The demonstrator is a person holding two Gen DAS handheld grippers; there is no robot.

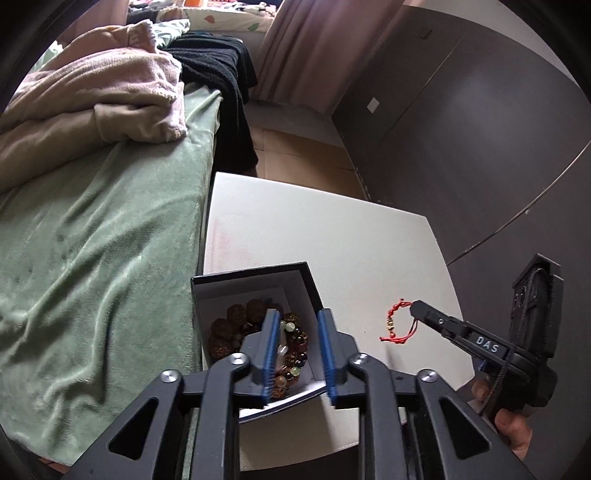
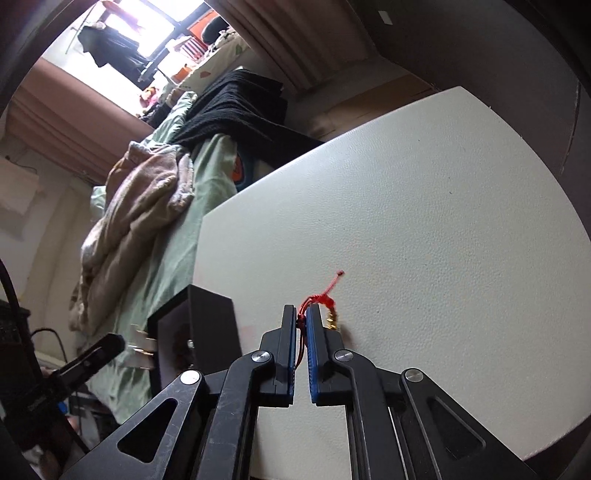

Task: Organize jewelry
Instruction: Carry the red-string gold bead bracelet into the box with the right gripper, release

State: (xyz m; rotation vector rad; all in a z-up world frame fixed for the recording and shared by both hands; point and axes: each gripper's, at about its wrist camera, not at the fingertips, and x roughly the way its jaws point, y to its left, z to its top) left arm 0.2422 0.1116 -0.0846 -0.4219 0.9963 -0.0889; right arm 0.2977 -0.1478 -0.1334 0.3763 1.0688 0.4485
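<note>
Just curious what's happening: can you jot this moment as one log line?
right claw: shut on red cord bracelet | left claw: open, empty, over black box | box holds bead bracelets

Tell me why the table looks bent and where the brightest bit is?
In the right wrist view the fisheye lens bows the white table edges, and the window at top left glares pure white. In the left wrist view light is softer, and the red string bracelet stays sharp.

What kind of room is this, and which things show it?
Most likely a bedroom. A bed with a green blanket and piled clothes stands beside the white table, and curtains hang behind.
</note>
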